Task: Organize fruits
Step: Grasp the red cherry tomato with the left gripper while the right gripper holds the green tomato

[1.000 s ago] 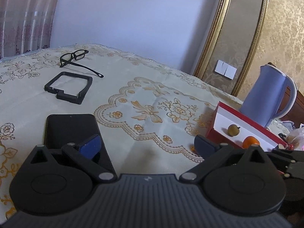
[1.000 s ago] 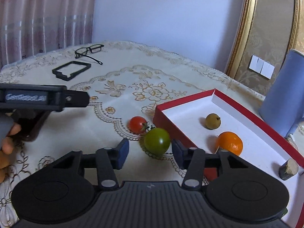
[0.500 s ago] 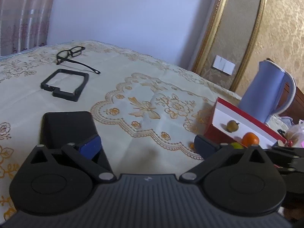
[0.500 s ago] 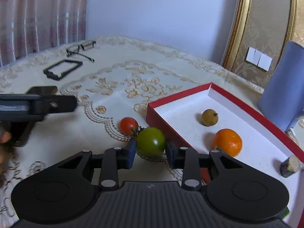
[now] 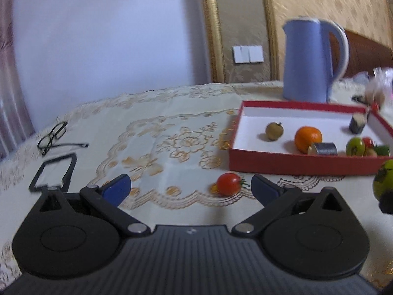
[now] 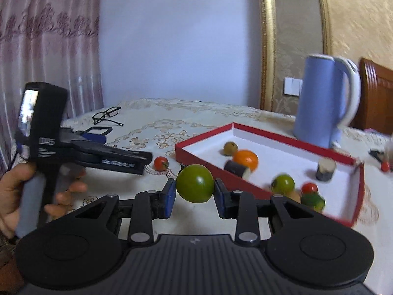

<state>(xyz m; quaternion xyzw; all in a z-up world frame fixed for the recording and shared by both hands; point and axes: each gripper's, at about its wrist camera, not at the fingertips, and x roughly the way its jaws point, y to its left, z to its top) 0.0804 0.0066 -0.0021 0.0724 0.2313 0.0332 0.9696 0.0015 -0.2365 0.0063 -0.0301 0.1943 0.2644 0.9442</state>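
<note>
while the right gripper (image 6: 195,195) clamps a green tomato (image 6: 195,183), left gripper (image 5: 190,188) spread wide near a red tomato (image 5: 229,184)

Motion blur smears fruits in red box's (image 6: 353,217) near corner; left view's edge crops green tomato (image 5: 384,180).

Green tomato (image 6: 195,183) clamped between fingers (image 6: 169,198), red cherry tomato (image 5: 229,184) on cloth beside red tray (image 5: 294,164)

On the embroidered tablecloth (image 5: 159,123) lie a red tray (image 5: 294,166), red tomato (image 5: 229,184), glasses (image 5: 52,137), kettle (image 5: 307,61).
</note>
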